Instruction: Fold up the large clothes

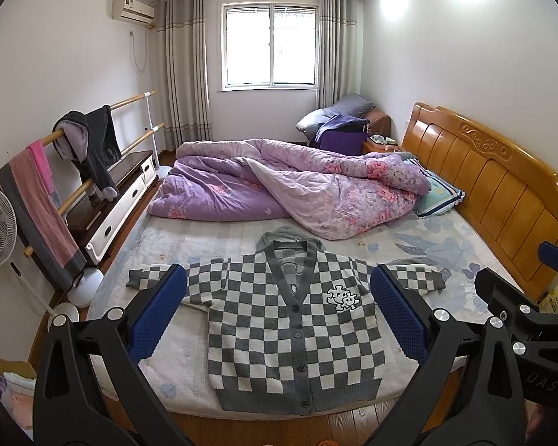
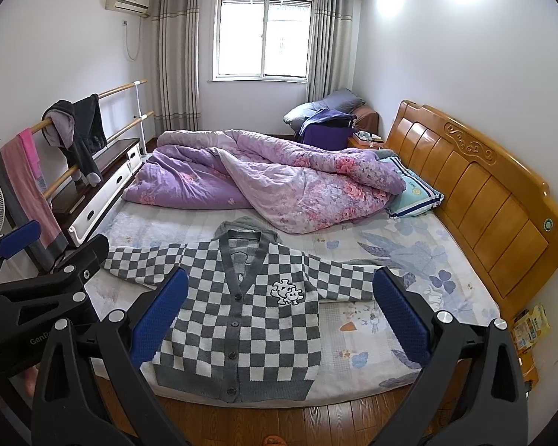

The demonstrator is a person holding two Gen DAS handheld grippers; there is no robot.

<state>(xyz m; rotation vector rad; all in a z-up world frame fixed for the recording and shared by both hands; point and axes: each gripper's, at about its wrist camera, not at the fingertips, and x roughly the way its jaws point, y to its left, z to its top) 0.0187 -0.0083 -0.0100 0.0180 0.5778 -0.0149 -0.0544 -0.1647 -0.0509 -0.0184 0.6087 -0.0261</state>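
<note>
Grey-and-white checkered knit cardigan [image 1: 297, 327] lies flat, buttoned, sleeves spread, on the bed [image 1: 446, 260] below a purple floral quilt [image 1: 290, 186]. Folding looks unstarted. Left gripper [image 1: 279, 319] and right gripper [image 2: 281, 319] hover above it, jaws wide apart, empty.

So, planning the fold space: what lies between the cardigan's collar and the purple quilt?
Only the cardigan's grey hood, reaching the quilt's edge; both wrist views show this.
</note>
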